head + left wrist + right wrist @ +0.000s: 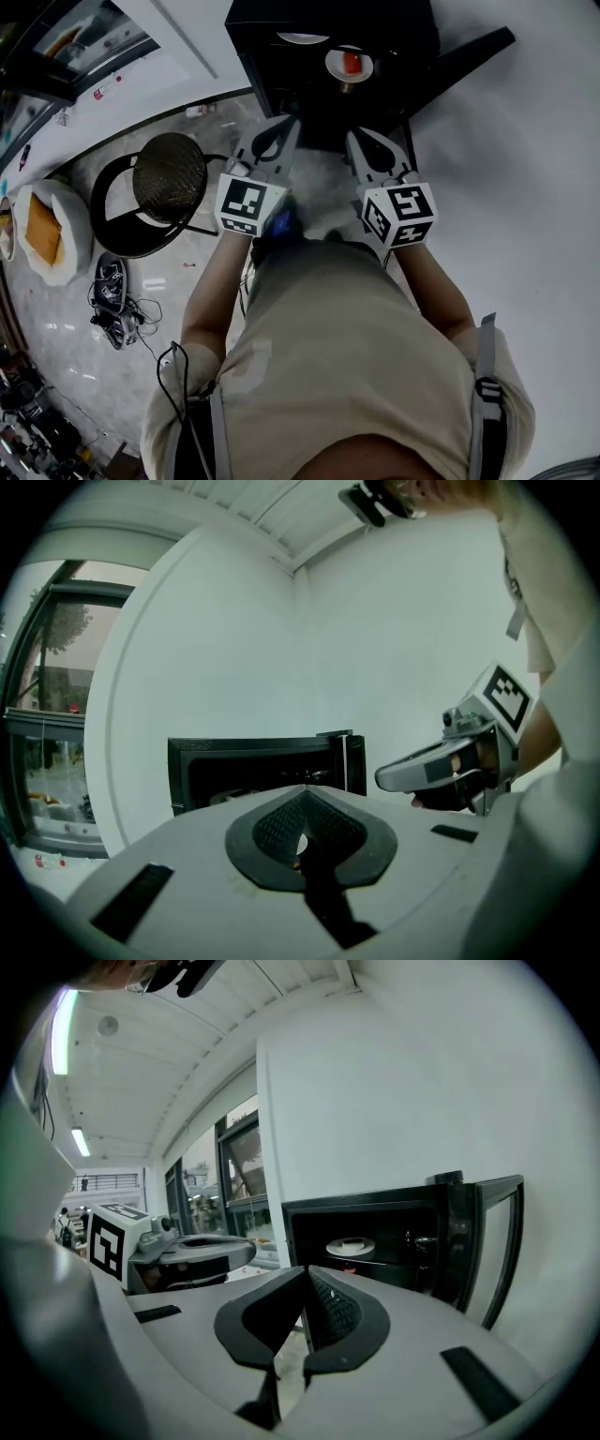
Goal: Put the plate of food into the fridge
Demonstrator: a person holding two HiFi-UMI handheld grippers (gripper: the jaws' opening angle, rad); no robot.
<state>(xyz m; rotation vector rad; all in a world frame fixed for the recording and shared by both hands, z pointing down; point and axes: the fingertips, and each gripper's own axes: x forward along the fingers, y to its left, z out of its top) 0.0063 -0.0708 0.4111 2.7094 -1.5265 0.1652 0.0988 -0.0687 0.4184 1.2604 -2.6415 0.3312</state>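
Standing near, the person holds left gripper (286, 124) and right gripper (356, 136) clenched, empty, side by side. Beyond, the plate (349, 64) sits inside the fridge (262, 37), seemingly delivered; its door (469, 56) hangs open right.

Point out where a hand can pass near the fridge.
Free: floor between the stool and the fridge, and the gap between left hand-held gripper and right hand-held gripper. Crowded: the shelf holding the plate of food, the cables by the stool.
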